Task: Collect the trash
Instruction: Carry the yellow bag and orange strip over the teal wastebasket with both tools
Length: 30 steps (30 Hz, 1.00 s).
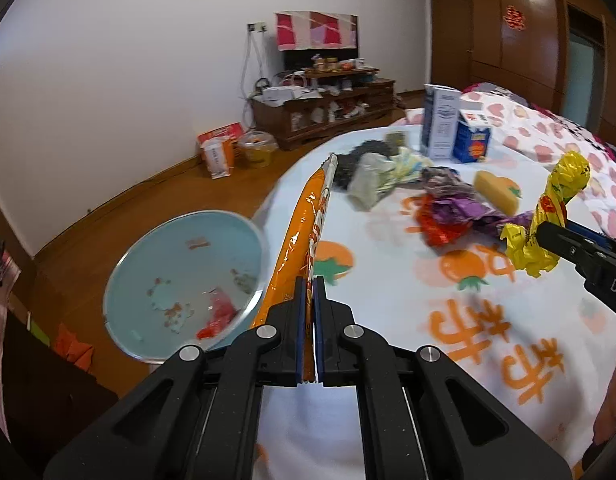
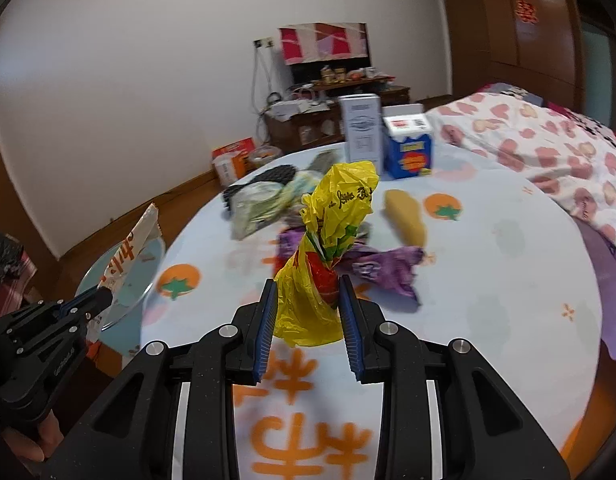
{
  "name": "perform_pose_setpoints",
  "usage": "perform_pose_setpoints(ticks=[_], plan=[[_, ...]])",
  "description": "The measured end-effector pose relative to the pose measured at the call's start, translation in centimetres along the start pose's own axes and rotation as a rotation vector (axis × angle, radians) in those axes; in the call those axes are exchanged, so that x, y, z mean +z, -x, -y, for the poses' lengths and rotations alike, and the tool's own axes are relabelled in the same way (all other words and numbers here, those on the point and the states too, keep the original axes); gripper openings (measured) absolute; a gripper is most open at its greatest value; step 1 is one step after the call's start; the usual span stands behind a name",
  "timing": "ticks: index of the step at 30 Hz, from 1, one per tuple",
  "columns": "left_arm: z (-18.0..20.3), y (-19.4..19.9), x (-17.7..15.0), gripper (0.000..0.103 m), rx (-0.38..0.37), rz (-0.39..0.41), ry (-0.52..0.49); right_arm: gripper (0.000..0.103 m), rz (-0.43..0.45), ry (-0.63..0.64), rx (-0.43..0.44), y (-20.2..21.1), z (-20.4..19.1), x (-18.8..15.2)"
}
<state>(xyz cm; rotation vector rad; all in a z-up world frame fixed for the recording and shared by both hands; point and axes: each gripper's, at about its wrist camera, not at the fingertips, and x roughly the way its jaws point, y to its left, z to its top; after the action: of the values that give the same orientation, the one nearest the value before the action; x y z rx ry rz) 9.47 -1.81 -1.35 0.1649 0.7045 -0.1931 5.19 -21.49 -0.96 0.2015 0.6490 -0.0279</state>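
Observation:
My left gripper is shut on the end of a long orange snack wrapper, which sticks out forward over the table's left edge beside a light blue basin. The basin holds a few scraps and a red wrapper. My right gripper is shut on a crumpled yellow plastic bag, held upright above the tablecloth. In the left wrist view the right gripper and the yellow bag show at the right. The right wrist view shows the left gripper and its wrapper at the left.
A round table has a white cloth with orange prints. On it lie a purple wrapper, a yellow block, a pale crumpled bag, a white carton and a blue carton. A bed with a heart quilt stands at the right.

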Motion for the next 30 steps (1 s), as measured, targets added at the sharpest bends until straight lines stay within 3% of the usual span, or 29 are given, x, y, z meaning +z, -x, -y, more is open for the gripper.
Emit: perform_pose_setpoints(ticks=[16,30], plan=[[-8.0,0.5,-1.7,0.004,0.133,-0.011,0.124,0.032,-0.029,0.118,0.154,-2.7,-8.4,1.0],[-14.7,0.2,-1.9,0.004,0.196,-0.005,0.248,0.032,-0.096,0.199,0.23,-7.0,-15.0,1.7]])
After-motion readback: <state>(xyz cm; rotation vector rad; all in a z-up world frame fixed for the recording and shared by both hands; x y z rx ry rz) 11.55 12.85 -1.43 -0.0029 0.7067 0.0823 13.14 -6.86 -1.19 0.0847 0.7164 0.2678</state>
